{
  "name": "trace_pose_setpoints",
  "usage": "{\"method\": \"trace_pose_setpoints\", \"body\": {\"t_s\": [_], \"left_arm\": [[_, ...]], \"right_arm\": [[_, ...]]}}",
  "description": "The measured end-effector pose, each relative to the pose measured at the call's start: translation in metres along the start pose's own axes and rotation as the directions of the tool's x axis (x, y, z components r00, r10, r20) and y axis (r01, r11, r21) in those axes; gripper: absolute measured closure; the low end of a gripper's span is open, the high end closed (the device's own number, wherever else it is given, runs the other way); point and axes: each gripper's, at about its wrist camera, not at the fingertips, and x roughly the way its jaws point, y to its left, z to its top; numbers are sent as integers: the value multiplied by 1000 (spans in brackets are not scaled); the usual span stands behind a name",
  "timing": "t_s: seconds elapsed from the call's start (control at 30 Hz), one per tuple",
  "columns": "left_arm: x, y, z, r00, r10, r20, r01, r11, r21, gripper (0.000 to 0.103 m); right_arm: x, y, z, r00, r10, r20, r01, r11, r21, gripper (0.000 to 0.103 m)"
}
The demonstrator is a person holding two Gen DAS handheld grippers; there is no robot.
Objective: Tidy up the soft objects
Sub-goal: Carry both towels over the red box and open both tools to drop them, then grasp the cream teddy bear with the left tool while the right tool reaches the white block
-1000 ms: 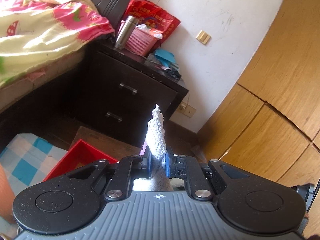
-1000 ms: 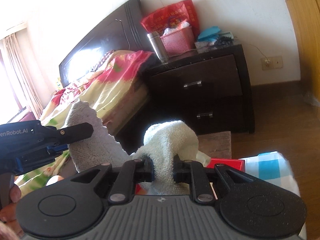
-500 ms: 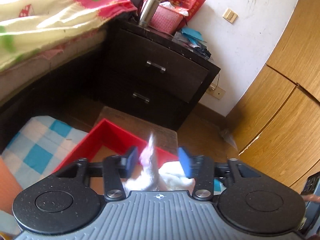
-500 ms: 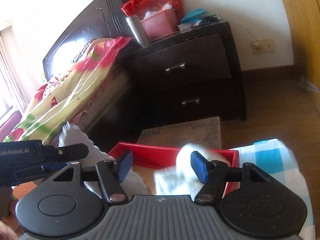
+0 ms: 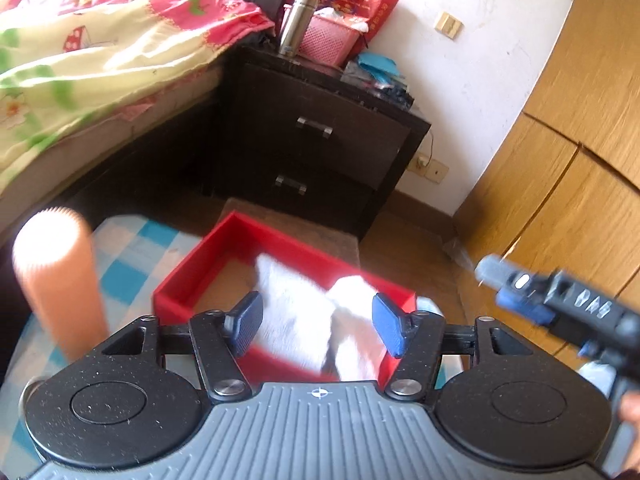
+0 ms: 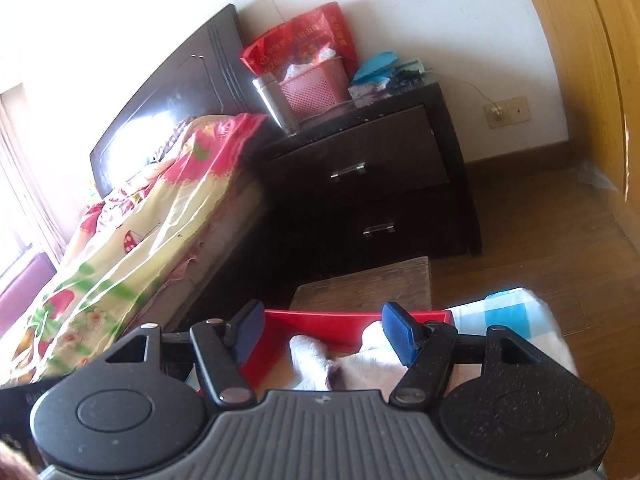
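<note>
A white towel point(image 5: 308, 312) lies crumpled inside a red box point(image 5: 188, 268) on the blue-checked cloth point(image 5: 124, 256). My left gripper point(image 5: 318, 326) is open and empty, hovering just above the towel. In the right wrist view the same towel point(image 6: 352, 364) lies in the red box point(image 6: 320, 322) below my right gripper point(image 6: 326, 334), which is open and empty. The right gripper's body also shows at the right edge of the left wrist view point(image 5: 560, 300).
A dark nightstand point(image 5: 320, 148) with a pink basket point(image 5: 328, 38) and steel flask point(image 5: 294, 24) stands behind the box. A bed with a floral quilt point(image 5: 80, 52) is left. A brown stool point(image 6: 372, 284) sits beyond the box. A wooden wardrobe point(image 5: 580, 160) is right. An orange cylinder point(image 5: 60, 284) stands near left.
Both grippers were shut on the towel a second ago. They lowered over the red box, opened and let the towel drop into it. The jaws now stand wider.
</note>
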Motion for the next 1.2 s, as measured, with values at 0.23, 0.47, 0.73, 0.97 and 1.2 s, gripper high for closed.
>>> {"method": "trace_pose_setpoints", "body": {"t_s": [0.23, 0.47, 0.73, 0.97, 1.2], "left_arm": [[-30, 22, -34, 998, 30, -57, -30, 1000, 3, 40], [-42, 49, -59, 991, 77, -112, -77, 997, 7, 36], [-23, 71, -96, 954, 170, -245, -155, 985, 79, 33], [-5, 79, -102, 936, 200, -290, -183, 979, 85, 27], [14, 82, -107, 913, 233, -336, -217, 973, 84, 27]], "right_arm": [[-41, 21, -24, 1000, -5, -19, 3, 997, -75, 56], [-64, 24, -66, 994, -27, -105, 13, 991, -133, 56], [-73, 24, -91, 985, -16, -170, -10, 989, -149, 55], [-74, 29, -104, 977, 4, -211, -40, 985, -166, 50], [-71, 23, -109, 971, 0, -240, -40, 986, -161, 49]]}}
